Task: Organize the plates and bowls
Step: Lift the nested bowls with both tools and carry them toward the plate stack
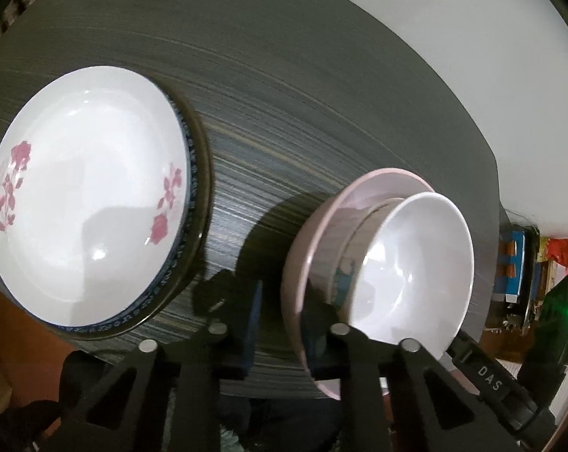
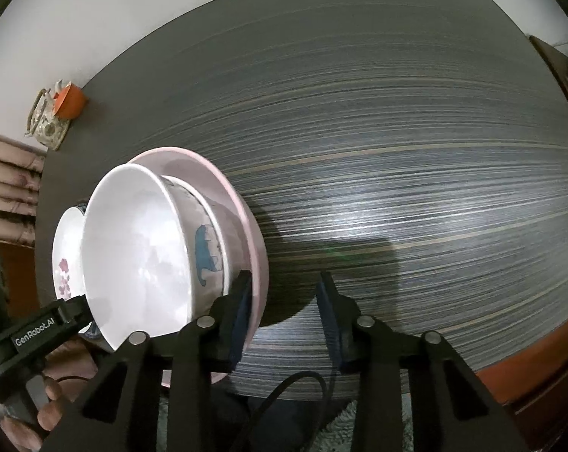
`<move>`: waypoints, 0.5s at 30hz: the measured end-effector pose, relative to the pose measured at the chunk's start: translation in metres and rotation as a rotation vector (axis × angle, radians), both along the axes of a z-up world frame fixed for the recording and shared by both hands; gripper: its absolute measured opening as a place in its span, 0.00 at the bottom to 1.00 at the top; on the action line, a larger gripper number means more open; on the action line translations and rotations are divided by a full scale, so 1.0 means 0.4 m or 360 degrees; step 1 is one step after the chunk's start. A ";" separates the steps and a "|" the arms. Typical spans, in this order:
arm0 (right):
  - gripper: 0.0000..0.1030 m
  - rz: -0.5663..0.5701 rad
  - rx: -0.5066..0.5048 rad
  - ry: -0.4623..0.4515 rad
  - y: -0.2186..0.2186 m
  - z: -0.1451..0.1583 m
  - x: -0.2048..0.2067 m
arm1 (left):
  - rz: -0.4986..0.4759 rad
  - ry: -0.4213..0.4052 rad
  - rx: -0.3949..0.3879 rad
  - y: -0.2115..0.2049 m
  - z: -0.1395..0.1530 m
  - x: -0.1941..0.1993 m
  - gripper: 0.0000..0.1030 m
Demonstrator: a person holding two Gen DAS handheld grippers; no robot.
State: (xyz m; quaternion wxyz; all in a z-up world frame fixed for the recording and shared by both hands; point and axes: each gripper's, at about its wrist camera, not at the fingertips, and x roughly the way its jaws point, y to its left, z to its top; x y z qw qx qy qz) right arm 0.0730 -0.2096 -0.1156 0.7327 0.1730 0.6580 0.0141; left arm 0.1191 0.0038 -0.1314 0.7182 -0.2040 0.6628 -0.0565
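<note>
A white bowl with a blue animal print sits in a pink plate near the table's front edge; both show in the right wrist view, bowl and plate. A white plate with pink flowers lies stacked on a blue-rimmed plate to the left. My left gripper is open, its right finger against the pink plate's near rim. My right gripper is open, its left finger beside the pink plate's rim.
The dark striped round table stretches away. A small orange cup and a patterned teapot stand at the far left edge. Clutter lies beyond the table on the right. A cable hangs below the right gripper.
</note>
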 end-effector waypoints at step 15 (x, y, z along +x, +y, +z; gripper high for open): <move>0.11 0.0076 -0.0034 -0.0042 0.037 0.020 -0.001 | -0.0134 -0.0139 0.0210 -0.070 0.033 -0.019 0.06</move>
